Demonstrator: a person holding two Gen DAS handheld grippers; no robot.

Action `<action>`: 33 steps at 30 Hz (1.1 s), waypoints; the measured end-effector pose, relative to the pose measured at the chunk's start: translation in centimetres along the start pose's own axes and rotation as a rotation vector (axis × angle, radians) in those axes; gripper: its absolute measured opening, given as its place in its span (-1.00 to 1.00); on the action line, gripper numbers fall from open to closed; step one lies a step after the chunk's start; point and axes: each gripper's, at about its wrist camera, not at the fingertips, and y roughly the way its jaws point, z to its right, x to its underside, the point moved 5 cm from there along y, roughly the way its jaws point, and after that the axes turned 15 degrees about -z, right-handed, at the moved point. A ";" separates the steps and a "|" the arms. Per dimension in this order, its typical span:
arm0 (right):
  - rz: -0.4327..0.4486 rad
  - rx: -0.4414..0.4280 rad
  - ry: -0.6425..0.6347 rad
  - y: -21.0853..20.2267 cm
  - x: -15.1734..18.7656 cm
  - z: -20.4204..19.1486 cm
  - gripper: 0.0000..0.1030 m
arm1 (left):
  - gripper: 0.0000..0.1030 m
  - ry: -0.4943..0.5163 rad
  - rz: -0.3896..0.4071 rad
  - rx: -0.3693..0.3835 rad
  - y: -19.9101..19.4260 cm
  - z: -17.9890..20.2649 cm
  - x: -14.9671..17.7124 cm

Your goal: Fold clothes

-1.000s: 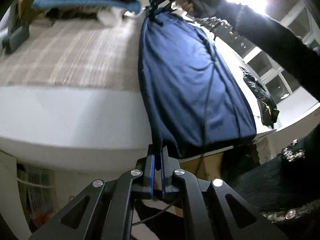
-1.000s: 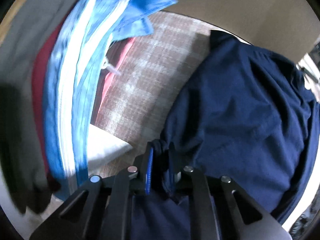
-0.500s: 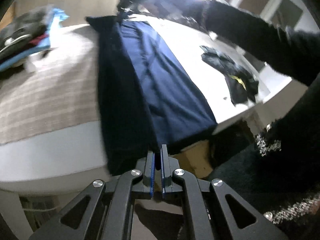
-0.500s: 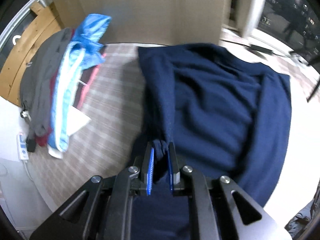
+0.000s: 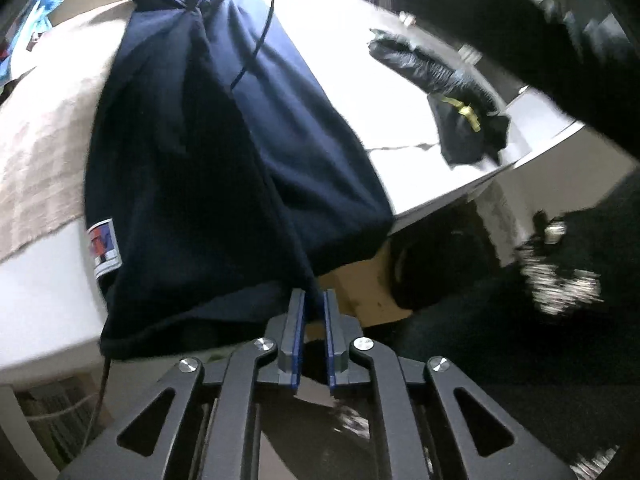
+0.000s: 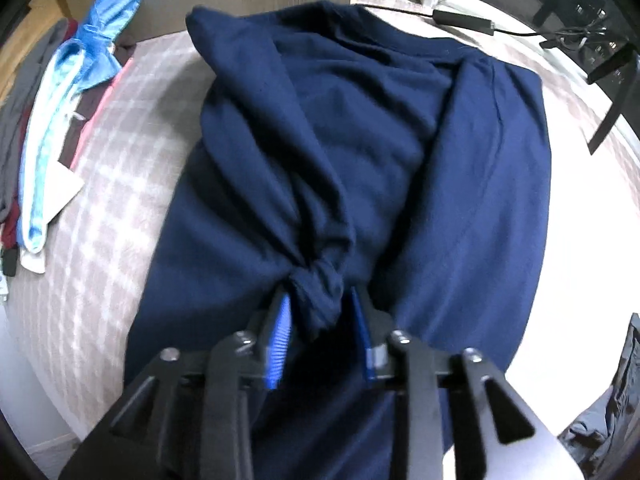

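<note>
Navy knit: dark blue garment (image 6: 400, 152) lies lengthwise on the worktop (image 5: 348, 68), one long side folded over onto the other; hem end hangs past the near edge.
Left edge of worktop: stack of folded clothes (image 6: 52, 128), blue and white on top, grey and dark red beneath, well apart from the navy piece.
Checked cloth (image 6: 132, 152): beige plaid cover under the left half of the garment; bare white surface to the right.
Label: small woven tag (image 5: 103, 249) showing on the hem near the left fold line.
Left tongs (image 5: 314, 308): jaws opening, a thin pinch of hem corner between the blue pads, just off the near edge. Grip looks nearly released.
Right tongs (image 6: 320, 312): jaws opening, a bunched knot of navy fabric sitting between them, pads no longer pressing it, over the far end of the garment.
Right corner of worktop: crumpled black garment (image 5: 452, 96) with a yellow mark, waiting apart.
Person: black sleeve (image 5: 520, 28) reaching across the top right.
Step in hand (judged): letting go after the lengthwise fold.
Doing it well: let both corners drop together so edges stay aligned; lift the tongs straight clear without dragging cloth; the bunched far end will want smoothing flat before the next fold; hem overhang should be drawn onto the worktop.
</note>
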 end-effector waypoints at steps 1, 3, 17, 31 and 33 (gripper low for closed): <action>0.017 -0.013 0.005 -0.8 0.5 0.2 -0.23 | -0.64 0.005 0.006 0.014 -0.9 0.4 0.7; 0.052 -0.070 0.012 -2.8 2.3 0.6 -0.18 | -0.53 0.028 0.004 0.038 -2.8 1.3 2.4; 0.338 -0.288 0.114 -17.9 21.8 6.0 -0.18 | -0.31 0.097 -0.135 0.033 -6.9 -4.5 9.1; 0.321 -0.272 0.234 -15.1 35.5 4.2 0.01 | -0.27 0.261 -0.398 0.052 -6.7 -9.1 14.4; 0.278 -0.270 0.217 -12.7 36.5 2.3 0.01 | -0.24 0.296 -0.373 0.028 -5.9 -8.8 13.3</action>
